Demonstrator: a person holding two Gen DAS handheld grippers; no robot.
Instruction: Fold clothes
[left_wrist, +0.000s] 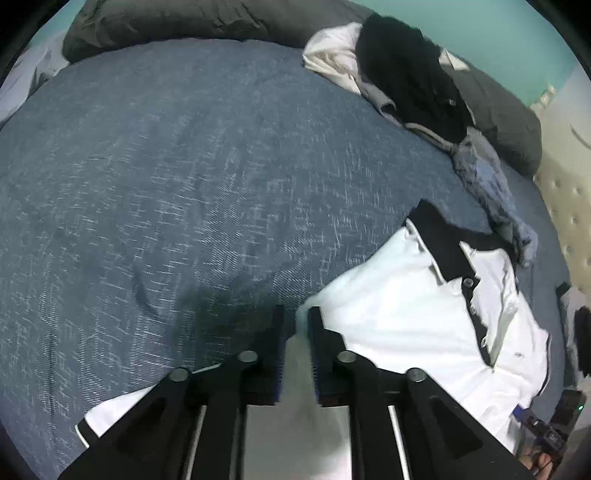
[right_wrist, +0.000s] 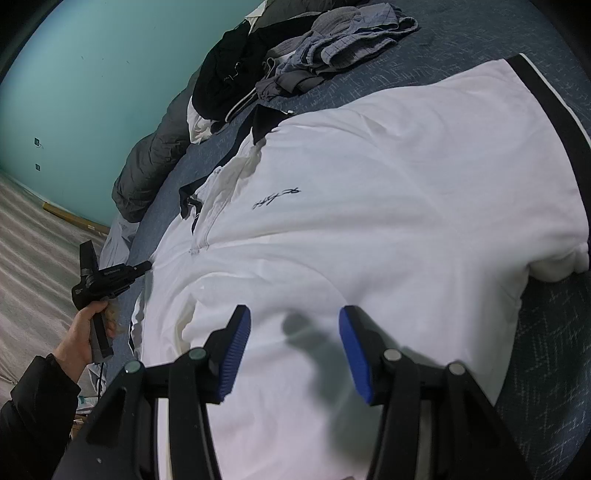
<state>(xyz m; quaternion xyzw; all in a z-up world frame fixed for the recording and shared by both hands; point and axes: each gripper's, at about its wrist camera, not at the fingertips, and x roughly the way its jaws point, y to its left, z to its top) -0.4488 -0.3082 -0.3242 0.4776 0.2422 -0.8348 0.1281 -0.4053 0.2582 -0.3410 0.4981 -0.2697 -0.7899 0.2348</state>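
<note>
A white polo shirt (right_wrist: 369, 221) with black collar and black sleeve trim lies spread on the blue bedspread (left_wrist: 184, 184). In the left wrist view the shirt (left_wrist: 406, 314) lies at lower right, collar up. My left gripper (left_wrist: 297, 314) is shut on the shirt's white fabric at its edge. It also shows in the right wrist view (right_wrist: 147, 266), held by a hand at the shirt's left edge. My right gripper (right_wrist: 293, 325) is open, its blue pads (right_wrist: 236, 350) just above the shirt's lower part, holding nothing.
A pile of unfolded clothes (left_wrist: 406, 81), black, white, grey and blue, lies at the far side of the bed; it also shows in the right wrist view (right_wrist: 295, 55). Dark grey pillows (left_wrist: 166, 22) line the bed's far edge. A teal wall (right_wrist: 92, 92) and floor are to the left.
</note>
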